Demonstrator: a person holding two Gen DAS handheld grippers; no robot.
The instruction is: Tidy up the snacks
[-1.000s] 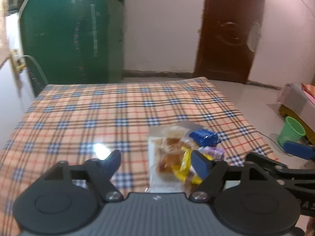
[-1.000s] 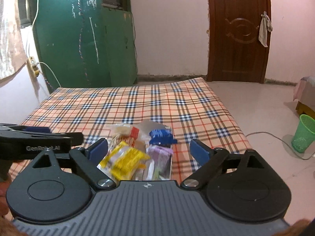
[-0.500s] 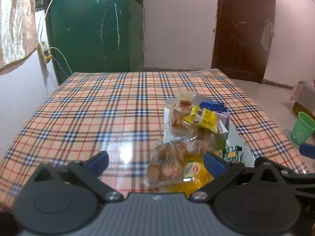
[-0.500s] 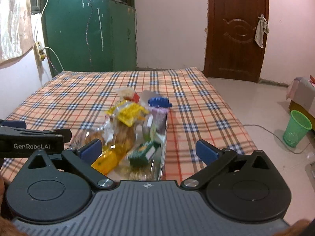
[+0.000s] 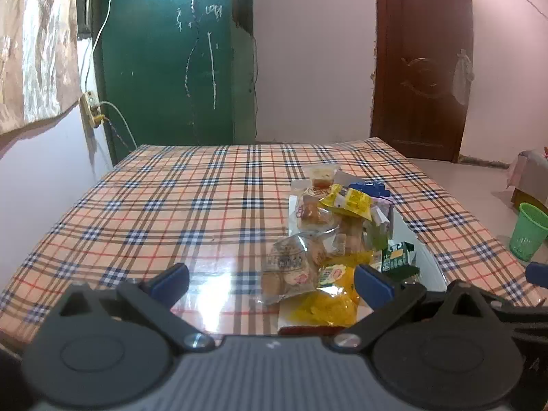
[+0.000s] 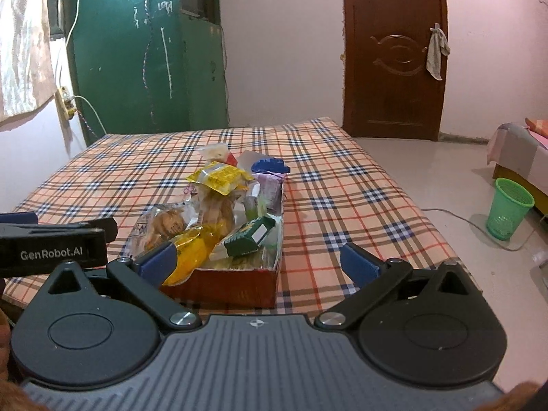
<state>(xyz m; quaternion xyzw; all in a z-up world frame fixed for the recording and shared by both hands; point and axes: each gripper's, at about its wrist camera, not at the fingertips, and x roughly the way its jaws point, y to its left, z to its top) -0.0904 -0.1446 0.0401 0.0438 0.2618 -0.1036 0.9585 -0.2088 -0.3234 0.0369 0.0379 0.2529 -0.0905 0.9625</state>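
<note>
I see a table w/ a shiny plaid cloth [image 6: 346, 205], orange and blue checks, in a room w/ pink walls. Behind it a green door [image 6: 137, 51] and a brown door [image 6: 394, 51]; a green basket [image 6: 508, 209] stands on the pale floor at right. The red box [image 6: 239, 284] of snacks [image 6: 219, 205] sits near the table's front edge (packets heaped above its rim). My left gripper [image 5: 270, 282] and right gripper [image 6: 258, 258] are both spread wide, holding nothing.

Walls: pale pink [image 6: 284, 34]; green panel [image 6: 137, 51] at left
Door: dark brown wood [image 6: 394, 51], cloth [image 6: 436, 53] hung on it
Floor: pale, glossy [image 6: 428, 157]; green basket [image 6: 508, 209] standing on it
Table: plaid cloth [image 5: 171, 205]
</note>
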